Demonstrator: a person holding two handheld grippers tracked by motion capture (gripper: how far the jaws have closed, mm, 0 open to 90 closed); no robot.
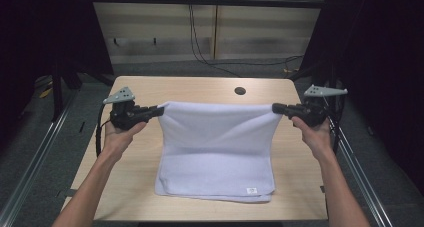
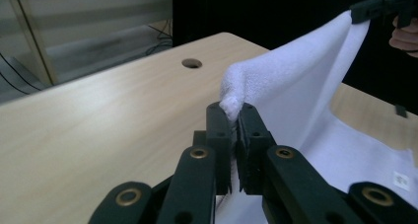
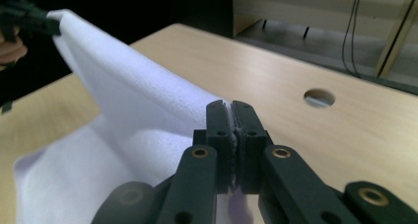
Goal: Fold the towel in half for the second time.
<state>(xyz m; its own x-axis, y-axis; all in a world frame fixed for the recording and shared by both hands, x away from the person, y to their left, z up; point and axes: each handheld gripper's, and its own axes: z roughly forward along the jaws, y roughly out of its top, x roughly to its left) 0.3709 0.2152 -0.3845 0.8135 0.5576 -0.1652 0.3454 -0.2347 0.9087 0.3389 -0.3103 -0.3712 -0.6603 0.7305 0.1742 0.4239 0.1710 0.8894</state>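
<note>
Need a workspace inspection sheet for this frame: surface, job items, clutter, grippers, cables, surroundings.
Surface: light wood table with a round hole near its far edge.
Job's things: white towel, far edge lifted by two corners, near part lying on the table; small label at its near right corner.
Clutter: nothing seen.
Grippers: left gripper shut on the towel's left corner; right gripper shut on the right corner; fingers pinch cloth.
Cables: black cable trails from the left gripper; wall cables run down to the floor behind the table.
Surroundings: dark curtains on both sides, pale wall panels behind.
</note>
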